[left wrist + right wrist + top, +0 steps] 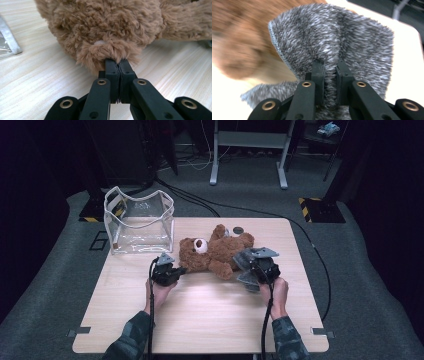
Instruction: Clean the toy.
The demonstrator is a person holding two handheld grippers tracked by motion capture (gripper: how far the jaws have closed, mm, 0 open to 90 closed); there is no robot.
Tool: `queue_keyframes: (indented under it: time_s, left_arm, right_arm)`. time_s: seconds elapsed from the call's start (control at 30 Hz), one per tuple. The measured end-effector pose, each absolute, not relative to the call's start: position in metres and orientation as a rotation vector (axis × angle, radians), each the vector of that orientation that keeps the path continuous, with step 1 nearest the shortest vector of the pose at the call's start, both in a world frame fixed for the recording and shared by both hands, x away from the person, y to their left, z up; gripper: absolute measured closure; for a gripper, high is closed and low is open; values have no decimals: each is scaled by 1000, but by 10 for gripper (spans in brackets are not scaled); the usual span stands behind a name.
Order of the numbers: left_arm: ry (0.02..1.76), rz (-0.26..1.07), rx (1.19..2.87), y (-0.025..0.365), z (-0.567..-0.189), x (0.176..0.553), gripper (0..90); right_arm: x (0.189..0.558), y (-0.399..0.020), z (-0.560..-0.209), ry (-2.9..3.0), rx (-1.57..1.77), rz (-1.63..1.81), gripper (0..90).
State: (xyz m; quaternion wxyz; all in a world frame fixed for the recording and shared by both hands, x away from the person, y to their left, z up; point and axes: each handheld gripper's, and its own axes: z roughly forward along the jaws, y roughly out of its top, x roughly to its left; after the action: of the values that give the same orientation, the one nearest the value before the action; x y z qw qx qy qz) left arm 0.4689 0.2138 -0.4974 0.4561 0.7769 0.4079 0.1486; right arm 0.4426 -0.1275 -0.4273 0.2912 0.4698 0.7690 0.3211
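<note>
A brown teddy bear [212,252] lies on its back across the middle of the wooden table [200,315], head to the left. My left gripper [176,270] is shut on the bear's ear [110,50], a tuft of brown fur pinched between its black jaws. My right gripper [247,267] is shut on a fuzzy grey cloth [332,42], a small garment, which it holds just right of the bear's legs [224,270]. In the right gripper view the cloth drapes over the jaws and the bear [234,37] is a brown blur behind it.
A clear plastic bag [140,222] with white trim stands open at the table's back left corner. A small dark disc [238,230] lies near the back edge. Cables run on the floor behind the table.
</note>
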Motion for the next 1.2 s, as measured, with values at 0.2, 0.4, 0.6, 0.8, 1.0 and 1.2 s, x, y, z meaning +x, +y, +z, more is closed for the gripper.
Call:
queue_keyframes:
  time_s: [0.2,0.4,0.6,0.8,1.0,1.2]
  left_arm:
    - [1003,359,1921,213,-498,469,881]
    - [1000,353,1918,212,-499,469,881]
    - [986,359,1922,212,-498,469,882]
    - [989,362,1919,215,-499,469,882]
    - [995,365,1908,217,-500,469,882]
    - [997,363,1909,218,-500,469,883]
  right_arm:
    - [433,-78,-402,2124,1103,960,802]
    - [430,-23,-403,2253,965,957,801]
    - [448,20,-433,2392,886,886,800]
    - [456,24,-450,2429,950,800,800]
    - [454,-12,-453,2385,1028,728,800]
    - [453,-61,-456,2313,1137,701,801]
